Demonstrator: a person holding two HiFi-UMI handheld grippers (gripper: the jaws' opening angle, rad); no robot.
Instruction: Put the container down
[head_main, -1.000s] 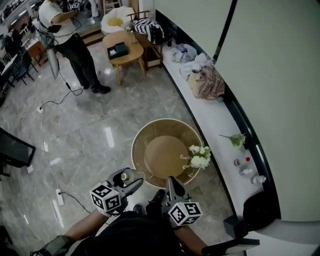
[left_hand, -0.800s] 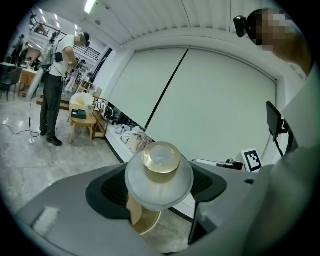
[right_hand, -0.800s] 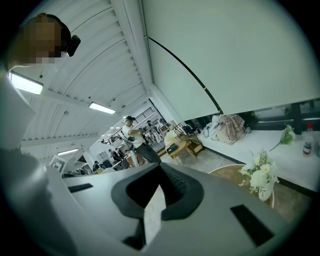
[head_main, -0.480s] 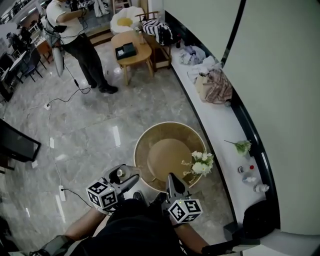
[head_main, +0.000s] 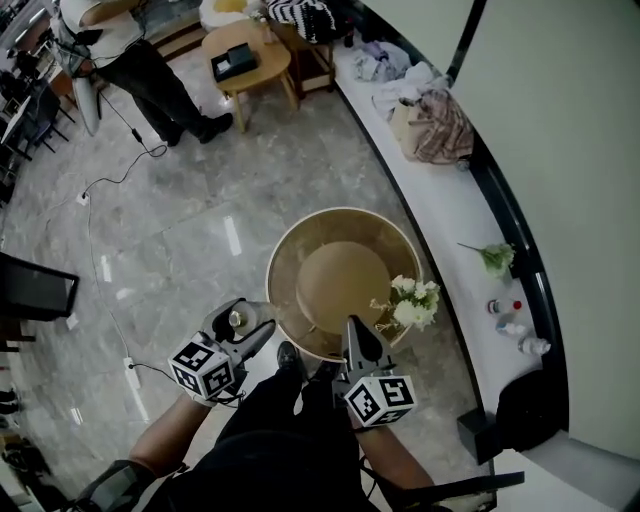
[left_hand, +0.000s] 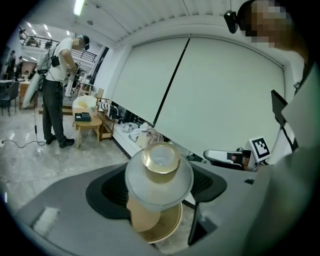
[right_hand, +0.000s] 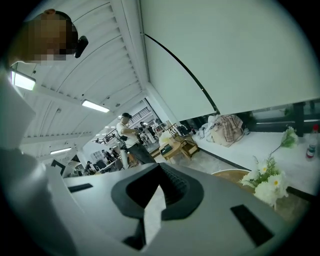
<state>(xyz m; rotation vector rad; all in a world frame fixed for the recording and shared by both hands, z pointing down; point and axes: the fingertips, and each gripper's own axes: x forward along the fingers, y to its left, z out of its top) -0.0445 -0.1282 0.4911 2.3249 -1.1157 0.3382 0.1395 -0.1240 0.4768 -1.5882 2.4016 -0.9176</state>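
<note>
My left gripper (head_main: 243, 322) is shut on a small clear container (head_main: 238, 318) with a gold top. It hovers over the marble floor just left of the near rim of a round wooden table (head_main: 285, 245). In the left gripper view the container (left_hand: 159, 172) sits between the dark pads, with the wooden table (left_hand: 167, 227) below it. My right gripper (head_main: 357, 338) points at the table's near edge with its jaws together and nothing in them; in the right gripper view the right gripper (right_hand: 156, 210) shows only a thin pale slit. White flowers (head_main: 412, 303) stand at the table's right edge.
A white ledge (head_main: 450, 215) runs along the window at right, carrying clothes and a bag (head_main: 432, 122), a loose flower stem (head_main: 495, 258) and small bottles (head_main: 512, 322). A person (head_main: 120, 50) stands at the back left by a small wooden table (head_main: 245, 60). Cables (head_main: 100, 200) cross the floor.
The view has swung forward, so the round table sits higher in the picture. Both grippers stay by its near rim, the left still holding the container.
</note>
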